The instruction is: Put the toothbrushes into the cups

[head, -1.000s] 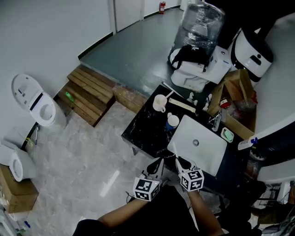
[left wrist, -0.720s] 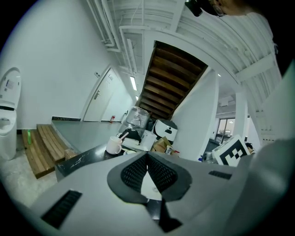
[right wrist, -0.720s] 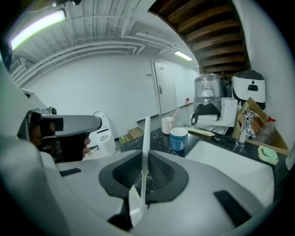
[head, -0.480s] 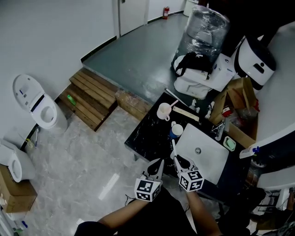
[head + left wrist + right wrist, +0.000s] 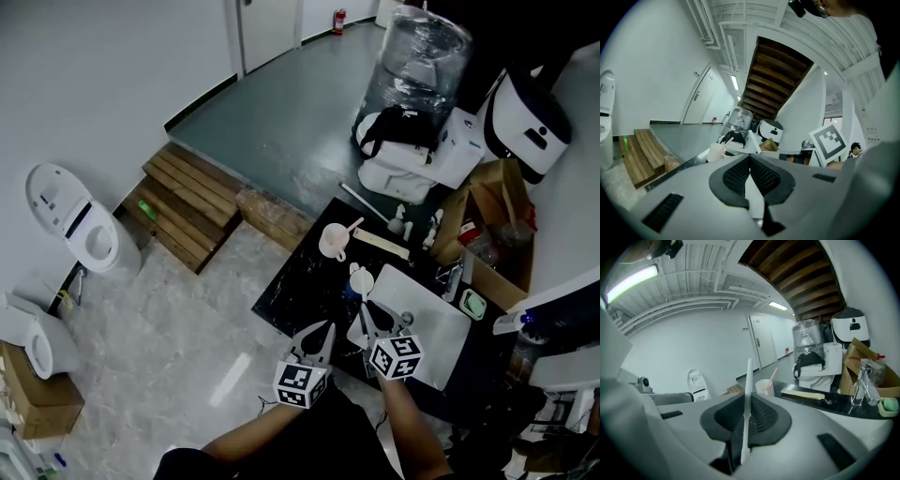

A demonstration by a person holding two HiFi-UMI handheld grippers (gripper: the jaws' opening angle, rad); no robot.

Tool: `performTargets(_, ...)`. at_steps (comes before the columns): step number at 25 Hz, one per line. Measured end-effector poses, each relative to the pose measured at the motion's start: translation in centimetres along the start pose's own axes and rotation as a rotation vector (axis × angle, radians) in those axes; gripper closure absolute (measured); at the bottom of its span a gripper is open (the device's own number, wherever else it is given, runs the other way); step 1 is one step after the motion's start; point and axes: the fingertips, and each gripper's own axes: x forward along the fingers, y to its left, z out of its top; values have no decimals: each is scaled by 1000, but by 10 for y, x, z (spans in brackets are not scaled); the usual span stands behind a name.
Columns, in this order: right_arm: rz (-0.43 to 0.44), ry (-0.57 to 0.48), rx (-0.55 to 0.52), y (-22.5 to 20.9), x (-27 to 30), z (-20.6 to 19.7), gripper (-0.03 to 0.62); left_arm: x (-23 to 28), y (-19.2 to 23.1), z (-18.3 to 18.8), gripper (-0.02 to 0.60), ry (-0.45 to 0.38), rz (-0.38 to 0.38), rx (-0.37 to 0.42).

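My right gripper [image 5: 365, 328] is shut on a white toothbrush [image 5: 748, 394], which stands upright between its pads in the right gripper view. It hovers at the counter's near edge, just short of a blue cup [image 5: 360, 280]. Farther back a cream cup [image 5: 333, 241] holds a pink toothbrush [image 5: 773, 375]; the same cup [image 5: 716, 151] shows in the left gripper view. My left gripper [image 5: 315, 338] hangs beside the right one, off the counter's near corner, jaws shut with nothing between them.
The cups stand on a black counter [image 5: 300, 281] beside a white sink [image 5: 427, 314] with a faucet [image 5: 861, 380]. A long pale box [image 5: 804, 393] lies behind the cups. A water bottle [image 5: 417, 61], cardboard boxes and a green soap dish [image 5: 470, 304] crowd the back.
My right gripper has carried the white toothbrush forward, closer to the blue cup. The left gripper has stayed about where it was, still shut.
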Motion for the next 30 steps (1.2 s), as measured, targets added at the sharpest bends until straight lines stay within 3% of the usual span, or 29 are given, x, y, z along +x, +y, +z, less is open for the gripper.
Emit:
performTargets(6, -27, -48, 13, -36, 35, 21, 539, 32, 14, 4, 568, 24, -6, -13)
performTargets(16, 11, -66, 88, -69, 82, 25, 539, 74, 26, 7, 568, 55, 9, -22)
performTargets(30, 32, -45, 57, -87, 112, 17, 539, 108, 53, -1, 568, 88, 67, -52)
